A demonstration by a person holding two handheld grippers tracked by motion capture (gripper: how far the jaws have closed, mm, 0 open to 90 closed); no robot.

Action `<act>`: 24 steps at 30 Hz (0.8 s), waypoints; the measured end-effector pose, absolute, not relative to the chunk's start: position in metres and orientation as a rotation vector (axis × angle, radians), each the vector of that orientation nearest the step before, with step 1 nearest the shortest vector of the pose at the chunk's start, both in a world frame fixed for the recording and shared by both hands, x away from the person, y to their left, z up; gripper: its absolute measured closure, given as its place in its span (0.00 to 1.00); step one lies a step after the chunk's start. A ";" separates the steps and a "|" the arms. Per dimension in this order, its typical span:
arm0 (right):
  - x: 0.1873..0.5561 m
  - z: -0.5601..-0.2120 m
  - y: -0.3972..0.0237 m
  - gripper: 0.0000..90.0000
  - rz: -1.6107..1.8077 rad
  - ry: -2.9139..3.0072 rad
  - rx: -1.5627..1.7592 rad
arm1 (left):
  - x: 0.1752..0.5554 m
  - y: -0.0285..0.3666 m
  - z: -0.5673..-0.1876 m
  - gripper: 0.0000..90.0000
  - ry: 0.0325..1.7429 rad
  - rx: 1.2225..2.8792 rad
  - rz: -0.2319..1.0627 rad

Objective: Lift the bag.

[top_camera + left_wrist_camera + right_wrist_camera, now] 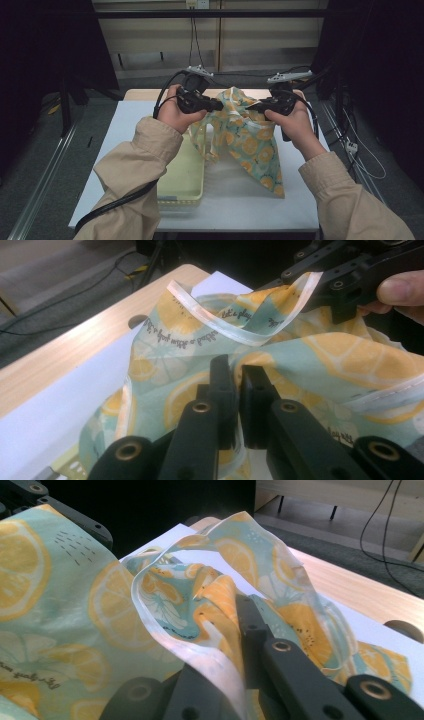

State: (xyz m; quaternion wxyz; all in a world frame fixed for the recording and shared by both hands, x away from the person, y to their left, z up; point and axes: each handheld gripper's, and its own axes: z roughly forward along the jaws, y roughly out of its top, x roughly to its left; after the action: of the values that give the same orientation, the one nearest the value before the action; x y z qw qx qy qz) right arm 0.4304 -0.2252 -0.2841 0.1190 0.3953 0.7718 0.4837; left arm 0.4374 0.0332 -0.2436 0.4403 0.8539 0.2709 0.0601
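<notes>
Item: lemon-print cloth (247,137), pale green with orange citrus slices and a white hem.

Location: we are holding it raised above the white table cover (130,125), its upper edge strung between both grippers, its lower end trailing onto the cover beside the yellow basket (182,177).

Progress: we are judging the cloth lifted and spread for handling; laying it flat, folding it or placing it in the basket looks not yet done.

Left gripper (235,385): jaws pressed nearly together, pinching the fabric.

Right gripper (235,625): jaws clamped on a bunched fold near the hem.

Pose: we are keeping both forearms angled inward from the near edge, hands level, grippers pointing toward each other.
</notes>
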 end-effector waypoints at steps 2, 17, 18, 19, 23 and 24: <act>0.430 -0.288 -0.223 1.00 1.426 2.265 1.151 | 0.437 0.037 -0.246 0.95 0.673 2.122 0.141; 0.429 -0.313 -0.203 0.99 1.471 2.326 1.134 | 0.436 0.056 -0.264 0.69 0.701 2.134 0.102; 0.429 -0.314 -0.201 0.99 1.461 2.330 1.129 | 0.436 0.057 -0.264 0.63 0.707 2.139 0.110; 0.428 -0.316 -0.199 0.99 1.463 2.338 1.128 | 0.436 0.058 -0.264 0.55 0.715 2.137 0.113; 0.428 -0.320 -0.192 0.99 1.469 2.362 1.110 | 0.435 0.061 -0.266 0.42 0.729 2.149 0.123; 0.428 -0.321 -0.191 0.99 1.474 2.363 1.110 | 0.435 0.061 -0.265 0.38 0.731 2.152 0.127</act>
State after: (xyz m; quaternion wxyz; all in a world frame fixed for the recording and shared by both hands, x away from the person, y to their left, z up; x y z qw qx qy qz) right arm 0.4278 -0.1911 -0.3209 0.0718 0.3693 0.7861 0.4903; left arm 0.4350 0.0612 -0.2654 0.4194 0.8582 0.2917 0.0506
